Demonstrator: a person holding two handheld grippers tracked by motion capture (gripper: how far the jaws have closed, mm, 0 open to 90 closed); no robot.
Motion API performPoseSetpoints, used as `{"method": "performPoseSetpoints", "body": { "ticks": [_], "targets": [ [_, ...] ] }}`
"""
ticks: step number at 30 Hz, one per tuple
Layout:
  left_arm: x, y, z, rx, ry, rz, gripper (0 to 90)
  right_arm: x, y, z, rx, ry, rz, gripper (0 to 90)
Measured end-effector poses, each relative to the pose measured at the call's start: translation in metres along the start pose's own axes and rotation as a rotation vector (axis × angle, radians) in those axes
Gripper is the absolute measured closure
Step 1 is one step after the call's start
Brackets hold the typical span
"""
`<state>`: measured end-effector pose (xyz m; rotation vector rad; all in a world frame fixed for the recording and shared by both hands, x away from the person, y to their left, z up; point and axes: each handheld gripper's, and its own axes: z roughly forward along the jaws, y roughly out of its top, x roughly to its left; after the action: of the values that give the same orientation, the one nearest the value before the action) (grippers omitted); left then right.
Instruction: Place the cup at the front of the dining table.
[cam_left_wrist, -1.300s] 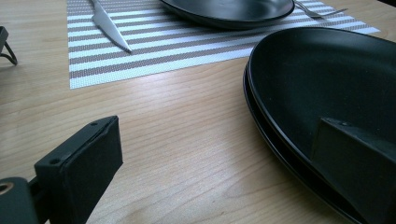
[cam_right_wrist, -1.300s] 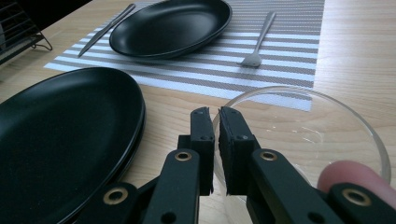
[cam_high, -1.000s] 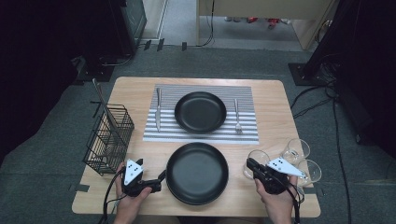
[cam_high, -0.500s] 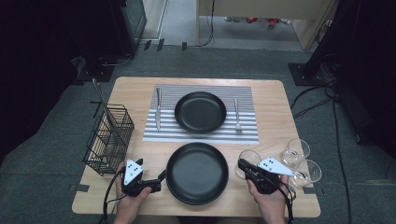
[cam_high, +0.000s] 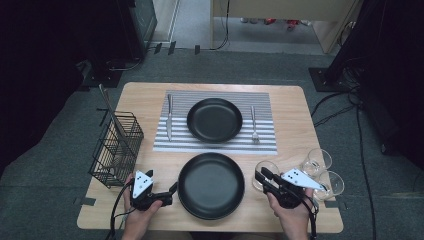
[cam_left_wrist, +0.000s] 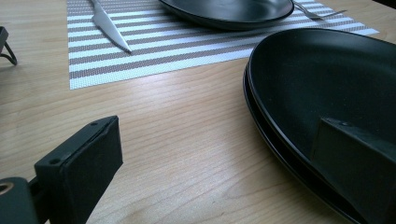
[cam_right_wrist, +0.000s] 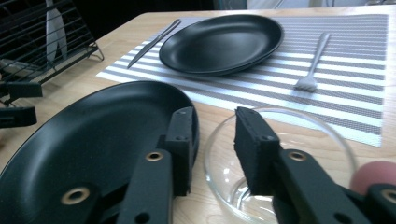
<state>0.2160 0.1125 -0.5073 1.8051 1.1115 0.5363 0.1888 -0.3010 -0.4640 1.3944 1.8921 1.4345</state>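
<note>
Near the bottom centre of the high view a black plate (cam_high: 211, 186) lies on the wooden bench (cam_high: 150, 105). Above it, a striped placemat (cam_high: 265, 125) carries a second black plate (cam_high: 214, 119), with a knife (cam_high: 169, 117) to its left and a fork (cam_high: 254, 125) to its right. A wire basket (cam_high: 116, 148) stands at the left edge. Three glass bowls sit lower right; the nearest glass bowl (cam_high: 265, 171) is just beside the near plate.

The left claw (cam_high: 174, 190) lies low, pointing right, its jaws spread across that plate's rim without pressing it. The right claw (cam_high: 260, 175) points up-left; its jaws have just been opening and straddle the bowl's rim, released.

In the right gripper view, one jaw stands inside the bowl (cam_right_wrist: 280, 158), the other outside it, above the plate (cam_right_wrist: 98, 144).
</note>
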Motion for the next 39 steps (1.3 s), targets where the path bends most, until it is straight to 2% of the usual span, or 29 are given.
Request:
{"method": "performPoseSetpoints", "body": {
  "ticks": [1,3,6,7,8,9,11,13,17,18,25,28,39],
  "targets": [
    [0.000,0.000,0.000,0.000,0.000,0.000,2.2,0.000,0.000,0.000,0.000,0.000,0.000,65.7],
    [0.000,0.000,0.000,0.000,0.000,0.001,2.2,-0.002,0.001,-0.003,-0.013,-0.004,0.004,59.8],
    [0.000,0.000,0.000,-0.001,0.001,0.001,2.2,-0.005,0.002,-0.009,-0.029,-0.044,0.016,44.6],
    [0.000,0.000,0.000,-0.001,0.001,0.001,2.2,-0.005,0.002,-0.009,-0.029,-0.044,0.016,44.6],
    [0.000,0.000,0.000,0.000,0.000,0.001,2.2,-0.008,0.002,-0.011,-0.034,-0.067,0.023,38.6],
    [0.000,0.000,0.000,0.000,0.000,0.001,2.2,-0.008,0.002,-0.011,-0.034,-0.067,0.023,38.6],
    [0.000,0.000,0.000,0.000,0.000,0.002,2.2,-0.012,0.002,-0.013,-0.038,-0.102,0.030,31.7],
    [0.000,0.000,0.000,0.000,0.000,0.001,2.2,-0.013,0.002,-0.014,-0.034,-0.113,0.032,29.6],
    [0.000,0.000,0.000,0.000,-0.001,0.003,2.2,-0.017,0.000,-0.013,-0.008,-0.143,0.031,19.7],
    [0.000,0.000,0.000,0.001,-0.001,0.004,2.2,-0.017,-0.001,-0.012,-0.004,-0.165,0.028,16.1],
    [0.000,0.000,0.000,0.000,-0.002,0.003,2.2,-0.017,-0.005,-0.009,-0.002,-0.164,0.007,14.9],
    [0.000,0.000,0.000,0.000,-0.002,0.003,2.2,-0.017,-0.006,-0.007,0.002,-0.146,-0.007,14.9],
    [0.000,0.000,0.000,0.001,-0.003,0.005,2.2,-0.017,-0.011,-0.003,0.010,-0.125,-0.006,14.8]
  ]
}}
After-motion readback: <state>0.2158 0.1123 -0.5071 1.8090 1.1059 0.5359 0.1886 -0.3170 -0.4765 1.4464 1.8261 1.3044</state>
